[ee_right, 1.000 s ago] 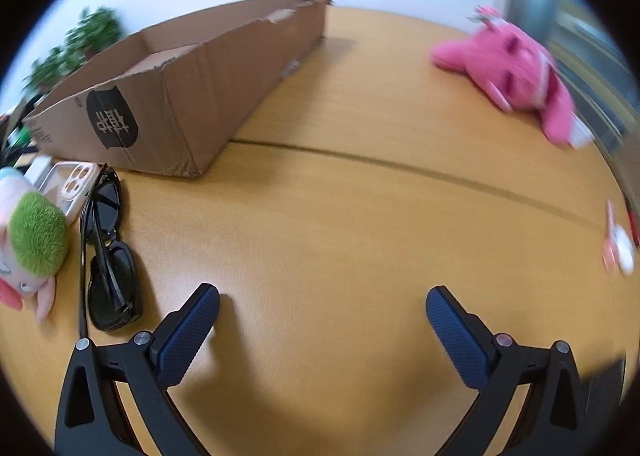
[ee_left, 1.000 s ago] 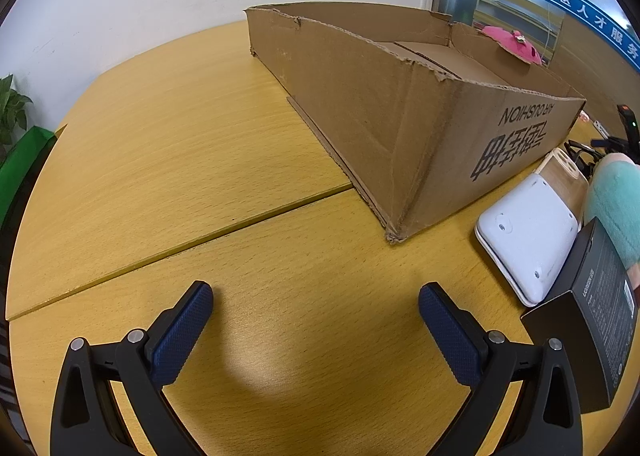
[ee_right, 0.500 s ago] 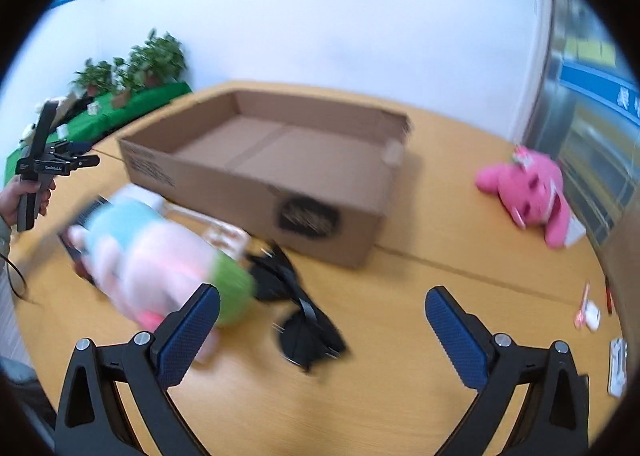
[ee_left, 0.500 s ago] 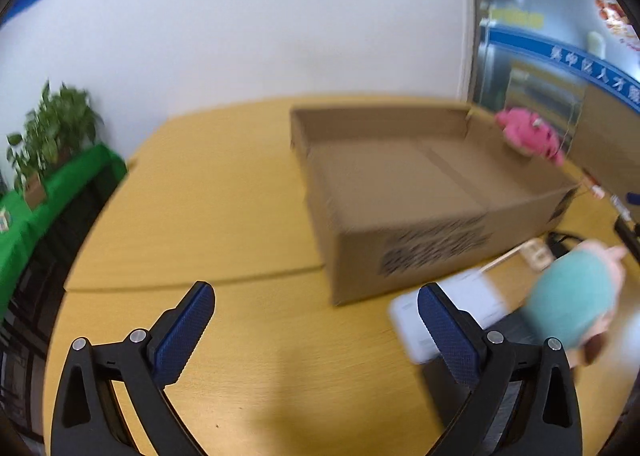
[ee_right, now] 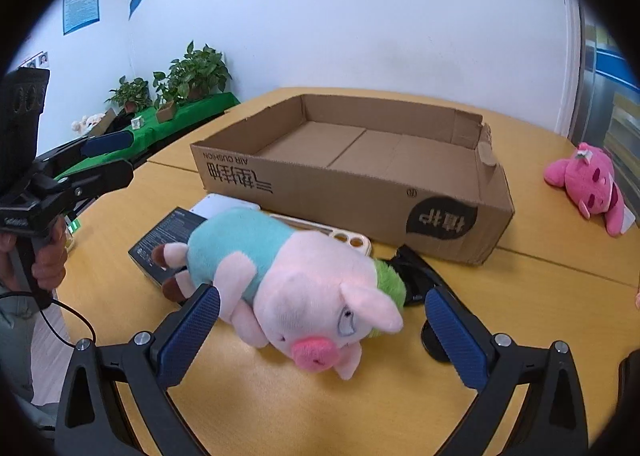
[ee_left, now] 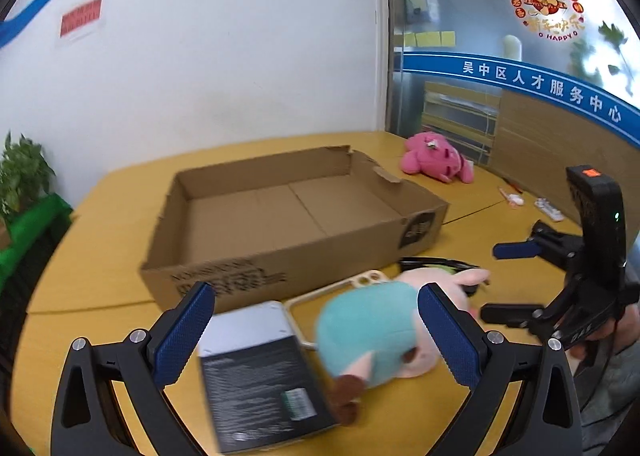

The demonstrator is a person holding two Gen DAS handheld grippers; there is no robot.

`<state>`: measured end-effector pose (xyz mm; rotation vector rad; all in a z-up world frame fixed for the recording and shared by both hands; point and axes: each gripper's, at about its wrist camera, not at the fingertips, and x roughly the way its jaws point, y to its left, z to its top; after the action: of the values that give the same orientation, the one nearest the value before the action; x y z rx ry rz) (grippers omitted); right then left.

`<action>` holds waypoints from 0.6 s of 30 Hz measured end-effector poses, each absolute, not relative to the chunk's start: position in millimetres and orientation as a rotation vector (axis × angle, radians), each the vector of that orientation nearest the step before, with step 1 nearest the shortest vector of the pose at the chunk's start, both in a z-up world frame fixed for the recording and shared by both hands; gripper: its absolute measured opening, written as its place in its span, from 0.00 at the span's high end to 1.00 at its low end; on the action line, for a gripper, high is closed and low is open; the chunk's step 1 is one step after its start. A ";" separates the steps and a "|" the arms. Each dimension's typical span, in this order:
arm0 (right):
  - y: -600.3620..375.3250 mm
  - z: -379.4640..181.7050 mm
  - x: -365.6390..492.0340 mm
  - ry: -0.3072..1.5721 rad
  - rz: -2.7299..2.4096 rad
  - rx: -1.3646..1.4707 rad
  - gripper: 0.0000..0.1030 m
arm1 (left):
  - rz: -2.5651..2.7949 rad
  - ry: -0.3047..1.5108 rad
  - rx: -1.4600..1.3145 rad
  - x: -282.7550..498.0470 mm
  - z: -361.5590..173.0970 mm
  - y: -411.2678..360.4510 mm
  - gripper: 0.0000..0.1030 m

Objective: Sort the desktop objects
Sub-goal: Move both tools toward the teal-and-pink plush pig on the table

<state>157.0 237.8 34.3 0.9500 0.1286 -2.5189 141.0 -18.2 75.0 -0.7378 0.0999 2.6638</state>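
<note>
wooden table [ee_right: 520, 296], pig plush [ee_right: 296, 288] beside cardboard box [ee_right: 360, 180], both grippers' fingers [ee_left: 184, 336] wide, empty

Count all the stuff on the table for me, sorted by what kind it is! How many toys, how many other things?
Plush toys: 2 (pig, pink toy)
Boxes: 2 (cardboard box, black box)
Phone case: 1
Sunglasses: 1
White device: 1
Small bits at the far edge, too blurry to name: about 2
Total: about 9
</note>
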 end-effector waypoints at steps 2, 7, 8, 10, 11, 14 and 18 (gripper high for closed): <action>239.4 32.3 158.4 0.126 -2.534 0.962 0.01 | 2.638 0.087 -0.773 136.9 70.4 -3.6 0.00; 245.5 29.8 161.1 0.106 -2.543 0.970 0.01 | 2.545 0.075 -0.871 124.7 51.9 21.3 0.00; 244.8 28.2 161.8 0.115 -2.543 0.974 0.01 | 2.522 0.063 -0.895 123.5 48.3 25.0 0.00; 244.1 25.9 162.2 0.122 -2.538 0.980 0.01 | 2.494 0.037 -0.929 120.1 43.4 28.0 0.00; 243.3 24.4 162.3 0.121 -2.534 0.985 0.01 | 2.490 0.025 -0.935 119.3 41.6 29.2 0.00; 242.4 21.8 162.8 0.118 -2.523 0.986 0.01 | 2.485 -0.006 -0.951 117.2 37.7 31.2 0.00; 240.0 20.0 160.5 0.113 -2.511 0.990 0.01 | 2.468 -0.058 -0.989 114.9 30.3 31.2 0.00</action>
<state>160.5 240.0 20.0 0.9904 0.1128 -2.5113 114.9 31.2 30.3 -0.9893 -0.0575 2.4675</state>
